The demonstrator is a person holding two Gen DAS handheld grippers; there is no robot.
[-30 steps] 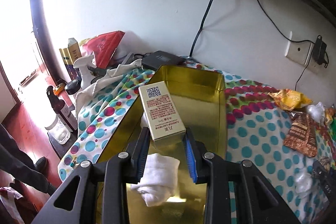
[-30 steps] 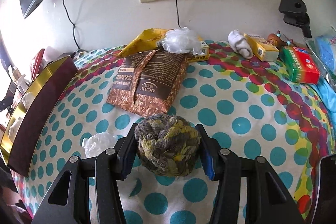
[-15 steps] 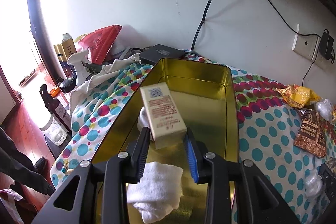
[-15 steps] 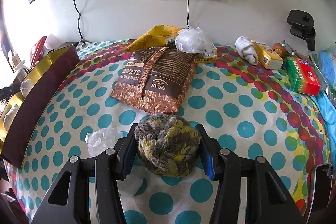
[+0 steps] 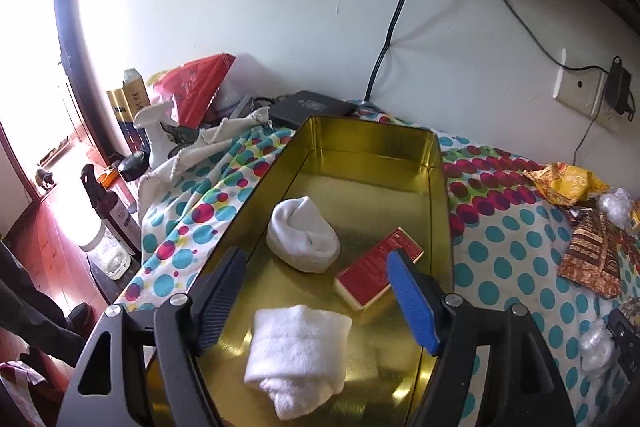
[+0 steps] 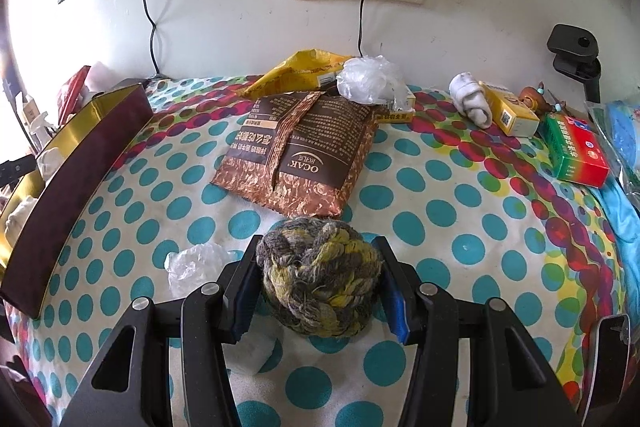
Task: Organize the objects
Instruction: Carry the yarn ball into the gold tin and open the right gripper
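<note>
A gold tin box (image 5: 436,195) lies open on the dotted cloth. Inside it a small gold carton with a red face (image 5: 376,273) lies flat, beside a rolled white sock (image 5: 302,235) and a folded white towel (image 5: 298,351). My left gripper (image 5: 316,287) hovers over the tin, its jaws opening, with nothing pressed between the pads. In the right wrist view my right gripper (image 6: 318,285) is shut on a grey and yellow rope ball (image 6: 318,287), above the dotted cloth. The tin box (image 6: 76,163) shows at the far left there.
A brown coffee bag (image 6: 304,155), yellow packet (image 6: 300,71), crumpled plastic (image 6: 370,79), rolled sock (image 6: 472,105), yellow carton (image 6: 510,109) and green-red box (image 6: 576,151) lie along the wall. Clear plastic scraps (image 6: 196,263) sit near my right gripper. Bottles (image 5: 110,211) crowd the left edge.
My left gripper opened and let go of the small carton, which now lies red face up on the tin's floor. The right gripper still holds the rope ball.
</note>
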